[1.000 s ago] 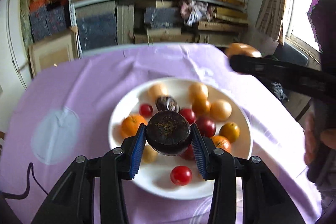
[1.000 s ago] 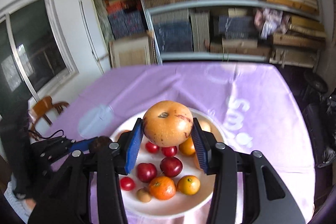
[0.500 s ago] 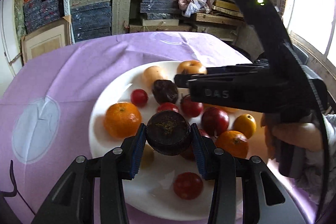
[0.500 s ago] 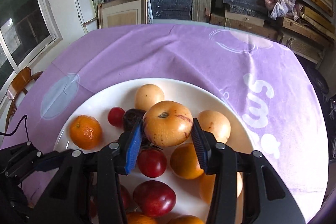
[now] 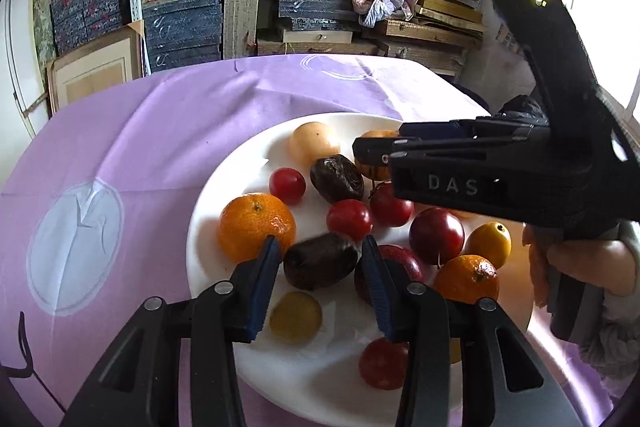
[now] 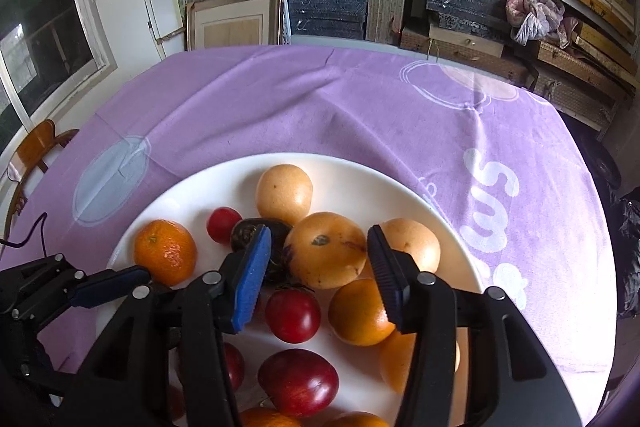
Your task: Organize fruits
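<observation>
We take the round white plate (image 6: 448, 203) as our landmark. Near its middle sits the large yellow-orange fruit with a brown calyx scar and a reddish streak (image 6: 326, 250), resting against its neighbours and lying between the spread fingers of our right gripper (image 6: 320, 273). The blue pads stand clear of its skin on both sides, so we read that claw as released, the fruit set down among similar pale fruits, probably to group like with like.

Toward the plate's near-left part lies the dark purple, wrinkled oval fruit (image 5: 320, 259), on its side between the fingers of our left gripper (image 5: 320, 281). Gaps show at both pads, so this claw is let go too. A second dark wrinkled fruit (image 5: 337, 178) lies further in, and a textured orange mandarin (image 5: 257, 227) sits just beside the left pad.

Small glossy red fruits (image 5: 349, 219) and deep red plums (image 5: 436, 235) fill the rest of the plate, packed and touching, which should keep round pieces from rolling. Under the plate spreads a lilac tablecloth with white printed circles (image 6: 320, 99); beyond it stand shelves of stacked boxes (image 6: 328, 3).
</observation>
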